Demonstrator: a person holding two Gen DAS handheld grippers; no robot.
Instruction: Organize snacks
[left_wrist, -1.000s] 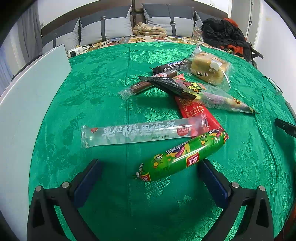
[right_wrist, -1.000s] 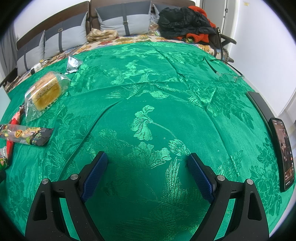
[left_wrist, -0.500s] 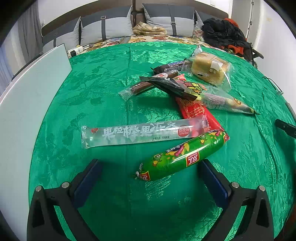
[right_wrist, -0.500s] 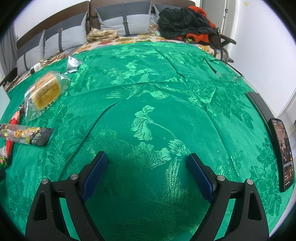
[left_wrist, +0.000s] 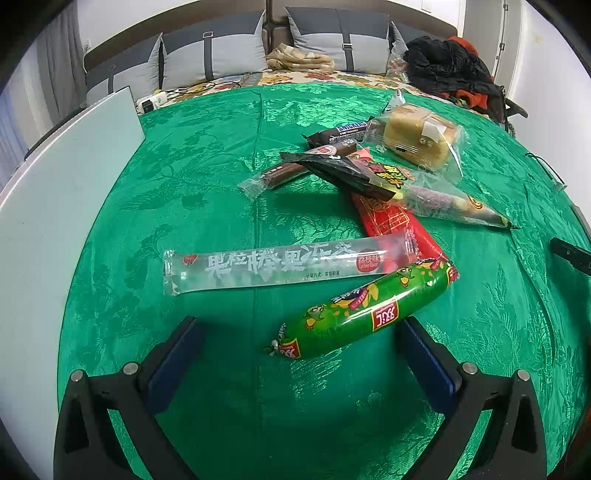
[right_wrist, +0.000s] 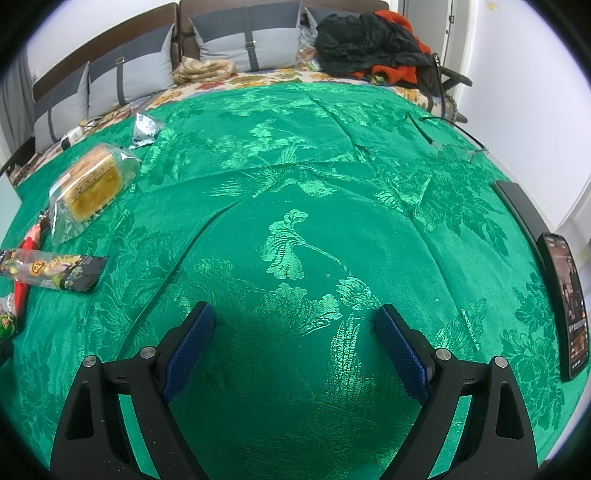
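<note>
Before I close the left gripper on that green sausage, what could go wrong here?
The green sausage lies slantwise, its far end over the clear jelly stick and the red packet, so the open left gripper could drag those along. Its round, glossy casing might slip from the pads. On the right, a phone lies at the cloth's edge near the open right gripper; a wide swing may knock it.

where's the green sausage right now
In the left wrist view the green sausage lies on the green tablecloth just ahead of the open left gripper, its far end beside the clear jelly stick.
</note>
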